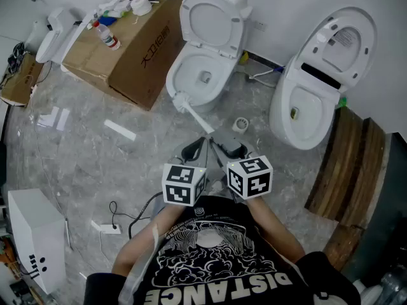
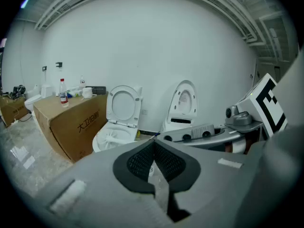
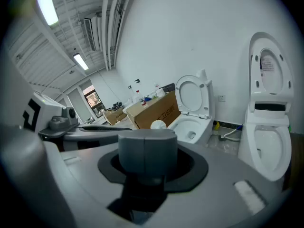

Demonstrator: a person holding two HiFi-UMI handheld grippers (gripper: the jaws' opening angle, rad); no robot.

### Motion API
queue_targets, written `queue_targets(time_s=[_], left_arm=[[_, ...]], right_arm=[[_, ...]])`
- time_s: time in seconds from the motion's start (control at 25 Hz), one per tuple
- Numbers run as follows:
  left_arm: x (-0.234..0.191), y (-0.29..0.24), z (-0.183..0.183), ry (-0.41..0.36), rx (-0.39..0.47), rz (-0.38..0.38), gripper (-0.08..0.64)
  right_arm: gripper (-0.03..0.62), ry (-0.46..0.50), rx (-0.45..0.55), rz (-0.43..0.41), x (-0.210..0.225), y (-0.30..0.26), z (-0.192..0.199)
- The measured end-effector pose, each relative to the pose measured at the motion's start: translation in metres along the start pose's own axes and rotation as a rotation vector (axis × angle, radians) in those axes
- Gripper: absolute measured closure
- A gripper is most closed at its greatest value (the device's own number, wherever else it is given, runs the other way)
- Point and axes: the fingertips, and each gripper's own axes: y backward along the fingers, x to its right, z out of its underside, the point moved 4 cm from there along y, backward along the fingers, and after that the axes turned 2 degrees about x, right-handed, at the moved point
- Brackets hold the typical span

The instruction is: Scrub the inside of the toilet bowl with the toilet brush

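Note:
A white toilet (image 1: 177,75) stands with its seat and lid raised; it also shows in the left gripper view (image 2: 100,137) and the right gripper view (image 3: 186,123). The white toilet brush (image 1: 189,108) lies with its head (image 2: 112,137) at the bowl's front rim, and its handle slants down toward me. Its small white holder (image 1: 240,124) stands on the floor with no brush in it. My left gripper (image 1: 198,146) (image 2: 153,151) and right gripper (image 1: 224,149) (image 3: 147,146) hover side by side just short of the handle's end. Both are shut, with nothing seen between the jaws.
A second white toilet (image 1: 305,110) with its lid up stands to the right. A big cardboard box (image 1: 137,49) carrying bottles and clutter sits left of the bowl. Wooden boards (image 1: 346,164) lie at the far right, and a white box (image 1: 32,234) and a cable (image 1: 121,213) at the lower left.

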Motion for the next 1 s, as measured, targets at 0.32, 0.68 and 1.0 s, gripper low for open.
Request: queue_targets(time_s=[0.32,0.68,1.0], left_arm=[[0.004,-0.005,-0.001,0.001,-0.005,0.001,0.568],[-0.023,-0.018,0.000,0.030,-0.020,0.015,0.568],[-0.072,-0.060,-0.018,0.059,-0.049,0.065,0.568]], right_arm=[[0.428,-0.048,-0.004,-0.014,0.009,0.003,0.003],[0.428,-0.069,-0.032,0.020,0.011,-0.020,0.006],[0.428,-0.082,-0.080,0.069,0.022,-0.073,-0.013]])
